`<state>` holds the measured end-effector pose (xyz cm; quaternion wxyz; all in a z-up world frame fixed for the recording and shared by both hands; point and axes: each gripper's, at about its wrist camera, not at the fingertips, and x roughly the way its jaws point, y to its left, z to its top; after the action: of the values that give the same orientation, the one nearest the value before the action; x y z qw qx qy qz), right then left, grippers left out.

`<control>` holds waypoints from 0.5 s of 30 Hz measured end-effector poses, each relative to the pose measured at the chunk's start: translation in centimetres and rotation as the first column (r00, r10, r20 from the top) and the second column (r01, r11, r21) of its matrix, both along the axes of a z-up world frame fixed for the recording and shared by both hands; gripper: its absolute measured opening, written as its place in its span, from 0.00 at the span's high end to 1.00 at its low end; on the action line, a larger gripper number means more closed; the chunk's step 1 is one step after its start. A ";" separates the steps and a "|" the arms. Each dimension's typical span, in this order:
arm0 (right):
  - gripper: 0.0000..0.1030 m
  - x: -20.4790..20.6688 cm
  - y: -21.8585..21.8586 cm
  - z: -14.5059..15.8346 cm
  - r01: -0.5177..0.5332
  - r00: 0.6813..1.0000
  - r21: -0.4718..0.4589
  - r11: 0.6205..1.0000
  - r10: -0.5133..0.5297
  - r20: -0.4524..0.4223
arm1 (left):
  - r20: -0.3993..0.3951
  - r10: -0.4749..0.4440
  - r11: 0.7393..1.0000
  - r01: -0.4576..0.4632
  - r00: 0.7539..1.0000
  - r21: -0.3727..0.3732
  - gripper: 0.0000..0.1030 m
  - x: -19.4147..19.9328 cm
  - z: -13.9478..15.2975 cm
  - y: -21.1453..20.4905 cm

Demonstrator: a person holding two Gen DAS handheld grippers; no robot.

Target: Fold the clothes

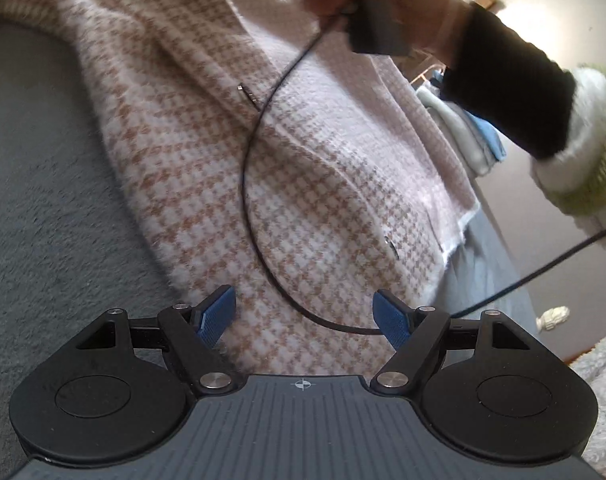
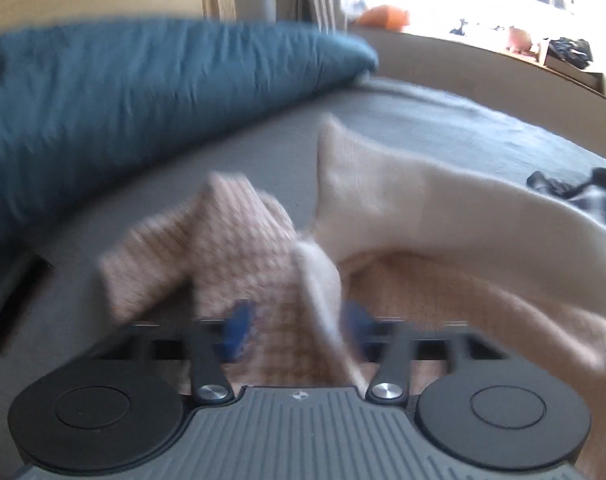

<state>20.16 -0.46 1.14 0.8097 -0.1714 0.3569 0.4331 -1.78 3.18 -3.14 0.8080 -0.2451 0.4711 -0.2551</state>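
Observation:
A pink-and-tan houndstooth knit garment (image 1: 303, 160) lies spread on a grey bed cover (image 1: 43, 200). My left gripper (image 1: 305, 316) hovers just above its near part, open, with only a black cable (image 1: 245, 168) crossing between the blue pads. At the top of the left wrist view a hand in a dark sleeve (image 1: 503, 80) grips the other tool over the garment's far part. In the blurred right wrist view, my right gripper (image 2: 297, 324) is shut on a bunched fold of the garment (image 2: 239, 248), which rises from between the pads. The cream inner side (image 2: 403, 208) drapes to the right.
A big blue pillow (image 2: 143, 92) lies along the bed's far left side. A dark item (image 2: 583, 196) rests on the cover at right. Beyond the bed's edge stands a pile of pale and blue clothes (image 1: 471, 128). A window sill (image 2: 483, 48) sits behind.

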 end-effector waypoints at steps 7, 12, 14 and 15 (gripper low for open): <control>0.96 6.0 -5.9 1.1 0.283 0.959 0.187 0.940 -0.274 -0.074 | -0.016 -0.008 0.998 0.007 1.000 -0.061 0.27 0.4 -1.1 1.1; 0.96 10.9 -9.4 -2.8 0.481 0.872 0.152 0.863 -0.454 -0.182 | -0.028 -0.015 0.995 0.012 0.999 -0.097 0.27 0.9 -1.4 1.6; 0.96 11.5 -9.9 -3.7 0.505 0.858 0.190 0.842 -0.467 -0.213 | -0.028 -0.021 0.995 0.018 0.999 -0.102 0.27 1.0 -1.5 1.6; 0.96 11.6 -10.0 -3.9 0.512 0.855 0.213 0.832 -0.469 -0.220 | -0.026 -0.024 0.995 0.021 0.999 -0.102 0.27 1.0 -1.6 1.6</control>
<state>31.76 -10.48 -2.73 0.8781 0.0706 0.3913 0.2661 -0.82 4.82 -4.72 0.7850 -0.2841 0.4714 -0.2844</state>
